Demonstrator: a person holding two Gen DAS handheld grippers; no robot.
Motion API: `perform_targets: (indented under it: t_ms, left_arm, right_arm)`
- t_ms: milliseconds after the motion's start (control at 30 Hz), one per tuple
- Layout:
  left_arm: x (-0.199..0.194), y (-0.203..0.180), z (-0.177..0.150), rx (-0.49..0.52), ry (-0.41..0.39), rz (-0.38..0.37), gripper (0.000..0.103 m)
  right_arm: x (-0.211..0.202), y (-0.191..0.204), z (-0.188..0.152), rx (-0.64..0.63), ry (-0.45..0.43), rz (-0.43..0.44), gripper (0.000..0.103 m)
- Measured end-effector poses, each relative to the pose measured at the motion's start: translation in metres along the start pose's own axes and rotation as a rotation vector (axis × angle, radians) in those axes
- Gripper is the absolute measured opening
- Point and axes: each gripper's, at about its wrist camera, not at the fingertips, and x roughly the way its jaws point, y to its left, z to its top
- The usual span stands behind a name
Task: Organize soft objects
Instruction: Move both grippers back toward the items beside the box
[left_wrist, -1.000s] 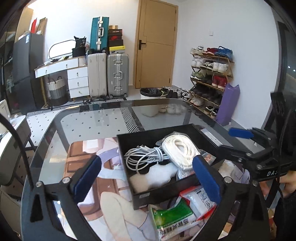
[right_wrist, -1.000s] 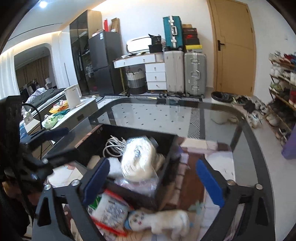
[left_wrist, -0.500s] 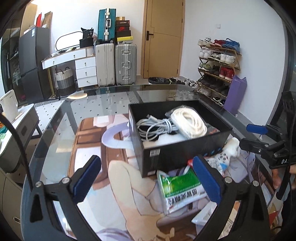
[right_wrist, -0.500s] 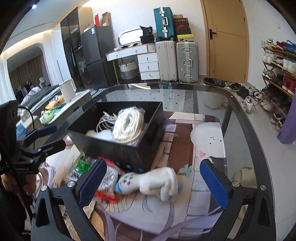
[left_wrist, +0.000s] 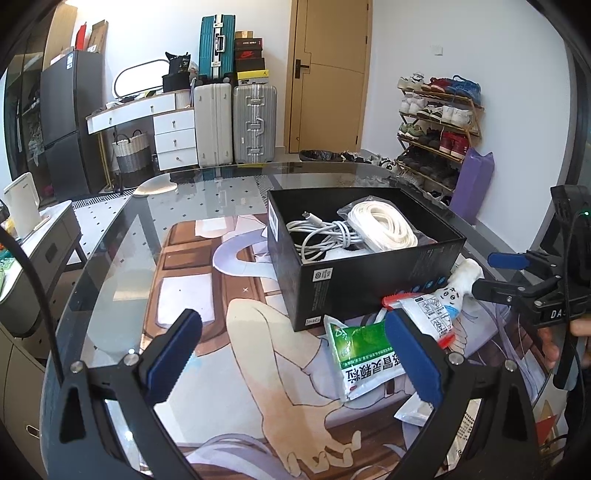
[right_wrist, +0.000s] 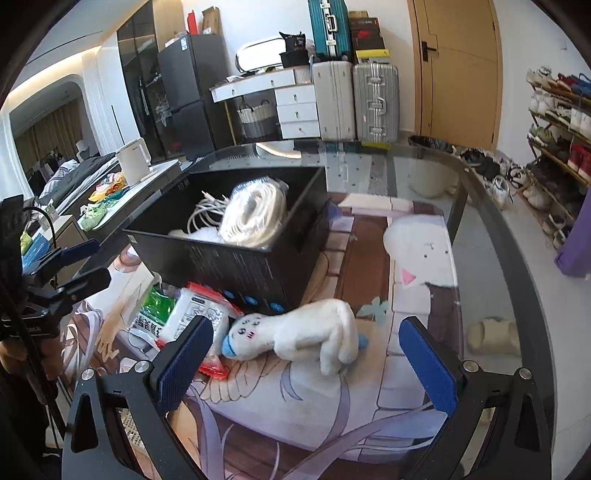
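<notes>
Nearest the right gripper (right_wrist: 310, 362), whose blue pads stand wide apart and hold nothing, lies one white plush toy (right_wrist: 295, 334) on its side on the printed mat (right_wrist: 417, 295), its blue-tipped face toward the packets. The left gripper (left_wrist: 291, 354) is likewise spread wide with nothing between its pads, hovering above the mat.

Two soft packets lie just in front of the black box (left_wrist: 364, 273): a green-and-white pouch (left_wrist: 364, 356) partly behind the left gripper's right pad, and a clear red-edged packet (left_wrist: 424, 310) overlapping its upper corner. The red-edged packet touches the toy's face and sits against the box wall, so the three soft things crowd together along the box's near side.

Inside the open box lie two coils: one loose bundle of white charging cable (left_wrist: 321, 236) and one bagged coil of white rope (left_wrist: 380, 227) beside it, touching.

Beyond the glass table (left_wrist: 207, 188) stand three suitcases (left_wrist: 255, 123), two upright on the floor and a teal one higher up, beside a white drawer desk (left_wrist: 166, 129). A shoe rack (left_wrist: 439, 125) stands at the far right wall.
</notes>
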Motion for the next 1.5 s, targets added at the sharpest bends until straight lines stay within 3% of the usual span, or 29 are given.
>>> perform_targets:
  t_ms: [1500]
  left_arm:
    - [0.012,-0.008,-0.010,0.041,0.052,0.002,0.100]
  right_arm:
    - [0.035,0.014,-0.003,-0.064,0.097,-0.058,0.102]
